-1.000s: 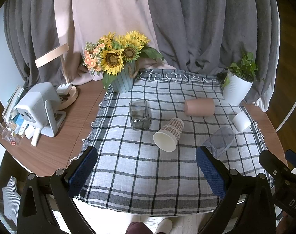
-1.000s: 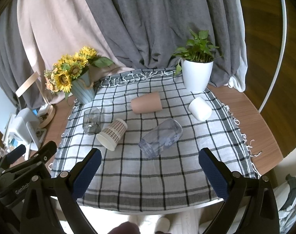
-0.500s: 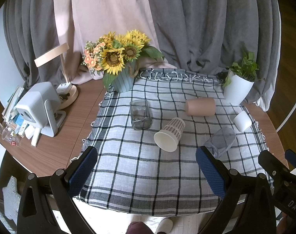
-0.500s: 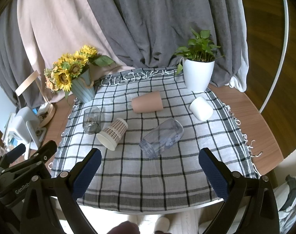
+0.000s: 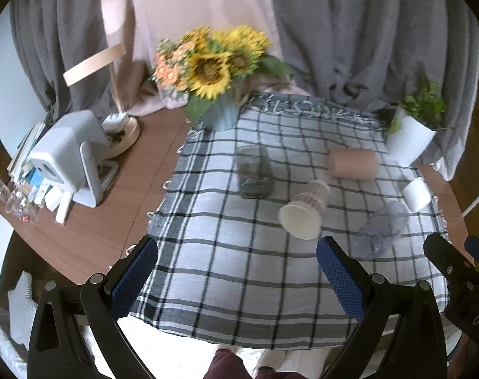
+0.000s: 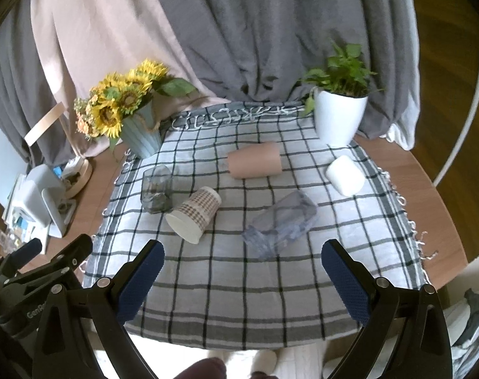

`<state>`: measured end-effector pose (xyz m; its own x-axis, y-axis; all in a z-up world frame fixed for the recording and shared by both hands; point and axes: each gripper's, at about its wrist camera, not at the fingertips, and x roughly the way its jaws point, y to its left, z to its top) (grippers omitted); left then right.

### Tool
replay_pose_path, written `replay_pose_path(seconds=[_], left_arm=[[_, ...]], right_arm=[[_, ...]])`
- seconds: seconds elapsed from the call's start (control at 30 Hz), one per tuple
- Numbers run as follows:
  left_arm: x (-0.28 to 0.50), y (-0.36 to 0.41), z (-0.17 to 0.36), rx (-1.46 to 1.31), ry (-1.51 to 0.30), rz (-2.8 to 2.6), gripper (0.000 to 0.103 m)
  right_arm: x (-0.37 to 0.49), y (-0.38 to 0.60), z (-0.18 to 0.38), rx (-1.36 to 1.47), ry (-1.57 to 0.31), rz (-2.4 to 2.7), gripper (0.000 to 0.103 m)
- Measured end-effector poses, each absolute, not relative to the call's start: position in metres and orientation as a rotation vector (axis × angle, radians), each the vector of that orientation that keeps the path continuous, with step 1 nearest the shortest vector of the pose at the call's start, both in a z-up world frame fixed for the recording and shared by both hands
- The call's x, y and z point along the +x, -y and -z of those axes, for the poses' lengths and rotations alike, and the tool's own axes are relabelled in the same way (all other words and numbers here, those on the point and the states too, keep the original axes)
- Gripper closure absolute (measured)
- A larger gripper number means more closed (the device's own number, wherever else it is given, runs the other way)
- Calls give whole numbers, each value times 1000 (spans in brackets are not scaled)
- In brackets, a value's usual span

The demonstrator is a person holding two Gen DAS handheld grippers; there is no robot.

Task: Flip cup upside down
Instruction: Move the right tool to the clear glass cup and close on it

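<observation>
Several cups lie on a checked cloth (image 5: 239, 268) (image 6: 239, 284). A patterned paper cup (image 5: 305, 210) (image 6: 195, 211) lies on its side, mouth toward me. A clear plastic cup (image 5: 383, 229) (image 6: 282, 221), a tan cup (image 5: 353, 164) (image 6: 255, 159) and a small white cup (image 5: 416, 194) (image 6: 345, 175) also lie on their sides. A dark glass (image 5: 253, 170) (image 6: 157, 188) stands upright. My left gripper (image 5: 237, 276) and right gripper (image 6: 242, 279) are open and empty, held above the near edge of the cloth.
A sunflower vase (image 5: 220, 110) (image 6: 141, 135) stands at the back left and a white plant pot (image 5: 408, 140) (image 6: 338, 120) at the back right. A white device (image 5: 68, 158) and a lamp base (image 5: 122, 135) sit on the wooden table left of the cloth. Curtains hang behind.
Both grippers have moved slightly forward and toward the cups; the left view has shifted a little and is blurred. Nothing on the table has moved.
</observation>
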<state>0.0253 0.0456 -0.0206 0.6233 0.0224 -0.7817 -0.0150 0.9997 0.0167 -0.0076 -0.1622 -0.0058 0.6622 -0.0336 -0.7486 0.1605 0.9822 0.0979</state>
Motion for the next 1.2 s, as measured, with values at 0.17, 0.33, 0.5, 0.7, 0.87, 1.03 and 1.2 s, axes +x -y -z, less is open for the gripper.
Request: replay_pose_path(seconds=[0.17, 0.33, 0.5, 0.7, 0.87, 1.03, 1.2], left_arm=[[47, -73, 34, -21, -949, -57, 0], [71, -98, 48, -22, -990, -74, 0], [101, -120, 63, -10, -1024, -76, 0], [145, -142, 88, 16, -1079, -87, 0], [176, -160, 110, 15, -1120, -101, 0], [202, -171, 133, 21, -1165, -102, 0], [224, -176, 150, 11, -1200, -98, 0]], right_arm=[[25, 136, 14, 132, -871, 75, 2], [56, 106, 26, 101, -907, 34, 2], [91, 77, 39, 82, -960, -17, 2], [142, 49, 63, 75, -1013, -47, 2], [182, 26, 87, 58, -1050, -51, 2], [220, 13, 114, 62, -1108, -61, 7], [242, 3, 135, 38, -1158, -50, 8]])
